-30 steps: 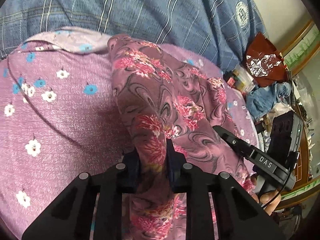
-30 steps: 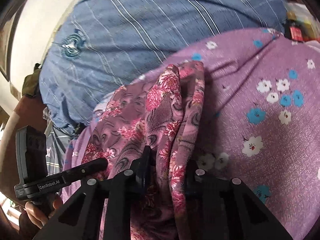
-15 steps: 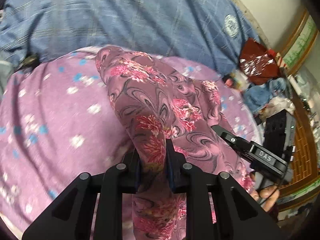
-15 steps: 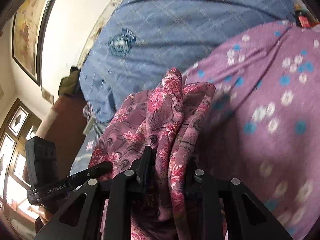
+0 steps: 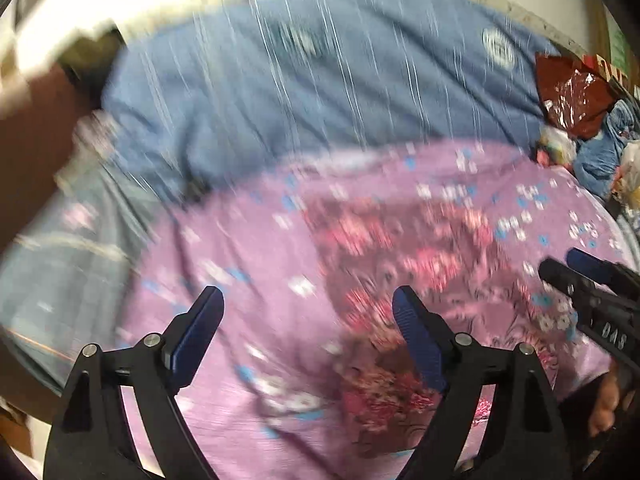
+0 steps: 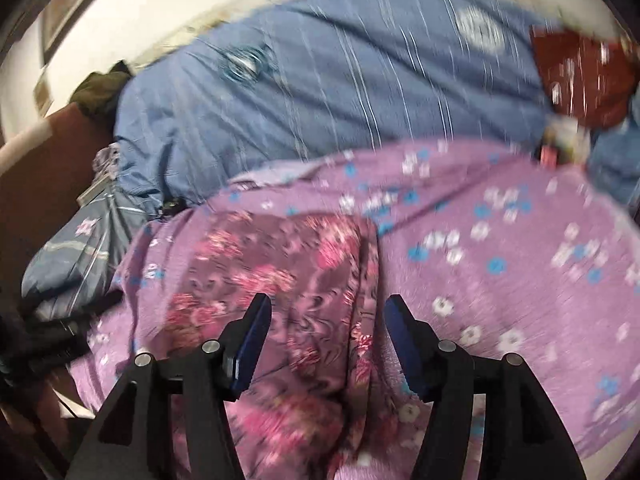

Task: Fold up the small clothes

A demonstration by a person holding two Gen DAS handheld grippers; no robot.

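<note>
A maroon garment with pink flowers [image 5: 408, 264] lies flat on a purple flowered sheet [image 5: 256, 280]. In the right wrist view the garment [image 6: 280, 280] lies with its right edge folded. My left gripper [image 5: 308, 320] is open and empty above the sheet, with the garment under its right finger. My right gripper [image 6: 326, 320] is open and empty just above the garment's right edge. The right gripper also shows at the right edge of the left wrist view [image 5: 580, 276]. Both views are blurred by motion.
A blue striped quilt [image 5: 320, 92] lies behind the purple sheet. A dark red bag [image 5: 572, 96] and blue clothes [image 5: 604, 152] sit at the far right. A brown headboard [image 6: 48, 168] stands at the left. A white wall runs behind.
Both grippers have opened and let go of the floral garment, which now lies on the sheet. Both have pulled back and tilted up.
</note>
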